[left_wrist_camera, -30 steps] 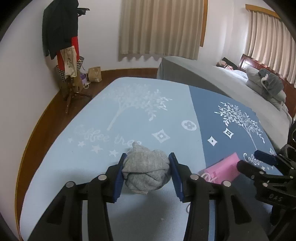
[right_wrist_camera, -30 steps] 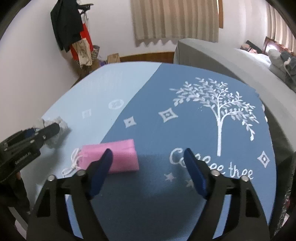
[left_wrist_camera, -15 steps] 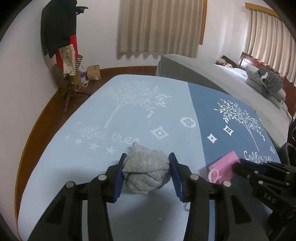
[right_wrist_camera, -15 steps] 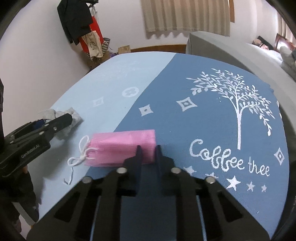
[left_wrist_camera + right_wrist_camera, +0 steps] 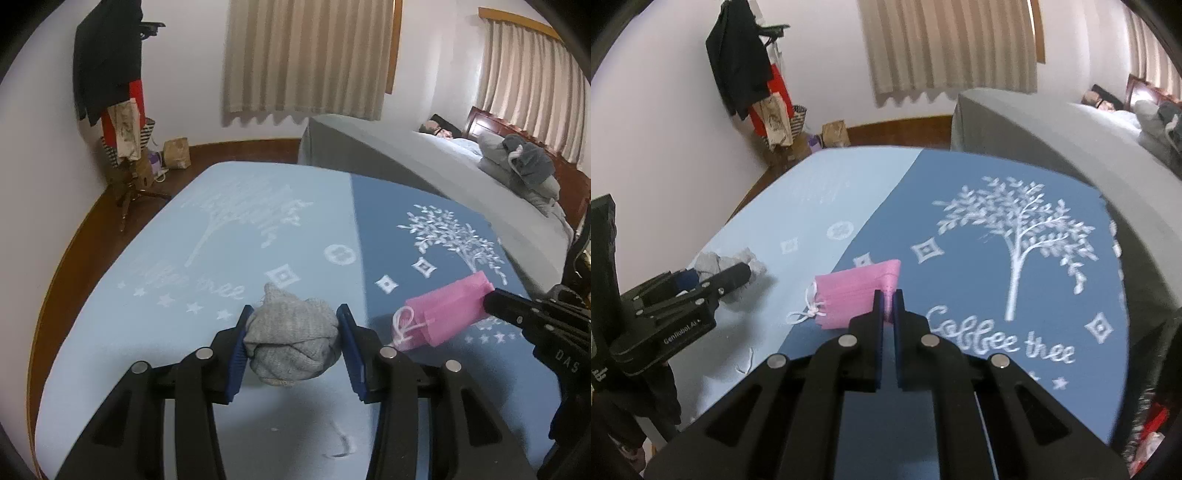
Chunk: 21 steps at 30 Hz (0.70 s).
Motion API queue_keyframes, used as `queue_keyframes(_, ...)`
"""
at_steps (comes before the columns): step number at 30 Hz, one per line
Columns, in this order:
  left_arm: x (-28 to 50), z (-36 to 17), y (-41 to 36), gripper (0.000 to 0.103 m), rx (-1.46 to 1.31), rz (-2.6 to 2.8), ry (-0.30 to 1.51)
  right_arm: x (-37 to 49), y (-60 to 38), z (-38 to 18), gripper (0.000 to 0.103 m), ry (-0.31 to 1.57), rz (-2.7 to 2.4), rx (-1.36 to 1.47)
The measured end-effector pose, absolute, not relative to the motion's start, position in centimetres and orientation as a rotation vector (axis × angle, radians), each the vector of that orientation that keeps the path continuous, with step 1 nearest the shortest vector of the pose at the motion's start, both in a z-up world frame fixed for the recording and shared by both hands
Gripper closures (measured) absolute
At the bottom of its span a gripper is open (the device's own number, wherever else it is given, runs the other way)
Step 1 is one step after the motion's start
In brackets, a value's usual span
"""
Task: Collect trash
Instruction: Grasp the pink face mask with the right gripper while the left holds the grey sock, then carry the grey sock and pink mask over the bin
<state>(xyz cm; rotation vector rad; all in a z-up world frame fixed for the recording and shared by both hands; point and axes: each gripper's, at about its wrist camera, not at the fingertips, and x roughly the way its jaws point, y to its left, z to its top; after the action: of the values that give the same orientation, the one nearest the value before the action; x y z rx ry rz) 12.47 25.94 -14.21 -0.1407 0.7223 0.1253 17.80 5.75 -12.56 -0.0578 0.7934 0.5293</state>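
My left gripper (image 5: 293,339) is shut on a crumpled grey cloth ball (image 5: 293,341) and holds it just above the light-blue half of the table cover (image 5: 207,258). The ball also shows at the left of the right wrist view (image 5: 713,264), partly hidden by the left gripper (image 5: 738,273). My right gripper (image 5: 886,301) is shut on the near edge of a pink folded mask stack (image 5: 855,291) with white ear loops (image 5: 809,314), lifted off the dark-blue half. The pink stack also shows in the left wrist view (image 5: 448,314), held by the right gripper (image 5: 493,301).
The table cover (image 5: 1015,280) is light blue on the left and dark blue on the right. A grey bed (image 5: 424,162) with a person lying on it stands beyond. A coat rack (image 5: 114,92) with bags stands at the far left wall. Loose white threads (image 5: 746,363) lie near the front edge.
My right gripper closed on the pink mask stack and raised its near edge off the table. My left gripper kept its hold on the grey cloth ball and drew back slightly.
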Motion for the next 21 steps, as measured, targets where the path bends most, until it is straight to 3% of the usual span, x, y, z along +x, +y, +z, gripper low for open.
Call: queue_keyframes(21,13.4,-9.0,17.4,0.058,-0.099,-0.008,0.635,16.2,-2.1,-7.2,0.099,0.671,0.407,-0.005)
